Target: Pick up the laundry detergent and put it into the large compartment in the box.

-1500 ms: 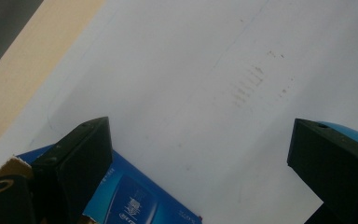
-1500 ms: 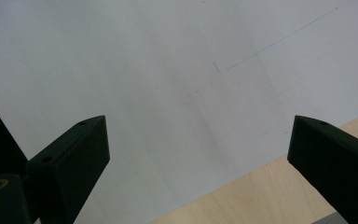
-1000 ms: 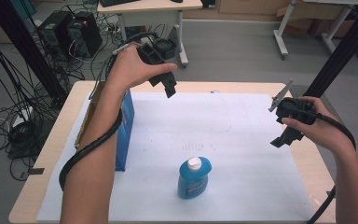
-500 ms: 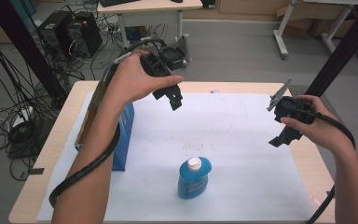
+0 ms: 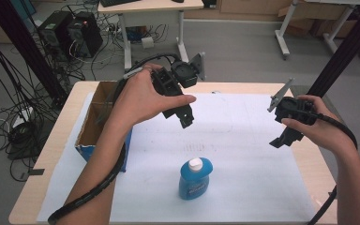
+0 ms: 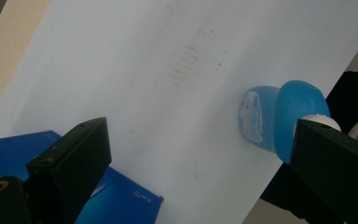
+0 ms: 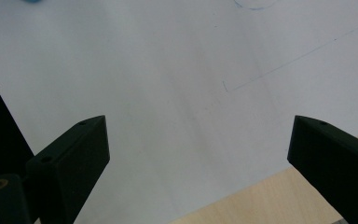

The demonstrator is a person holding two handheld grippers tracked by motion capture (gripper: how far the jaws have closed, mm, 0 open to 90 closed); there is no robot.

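Note:
A blue bottle (image 5: 194,179) with a white cap stands on the white paper near the table's front middle. My left gripper (image 5: 184,117) hangs in the air behind and above it, tilted down, its jaws wide apart with nothing between them. In the left gripper view the left gripper (image 6: 200,128) looks down on the bottle (image 6: 275,119), which sits off toward the right jaw, with a corner of the blue box (image 6: 107,200) at the lower left. My right gripper (image 5: 287,136) hovers over the paper's right side. In its own view the right gripper (image 7: 199,122) is open over bare paper.
An open blue cardboard box (image 5: 93,126) stands at the table's left side. A white paper sheet (image 5: 243,154) covers most of the wooden table (image 5: 309,154). Faint pencil lines (image 7: 279,65) mark the paper. Beyond the table are cables, computers and a desk.
My left gripper has moved right, from above the box toward the table's middle, and tipped further down. The right gripper has hardly moved. The bottle has stayed put.

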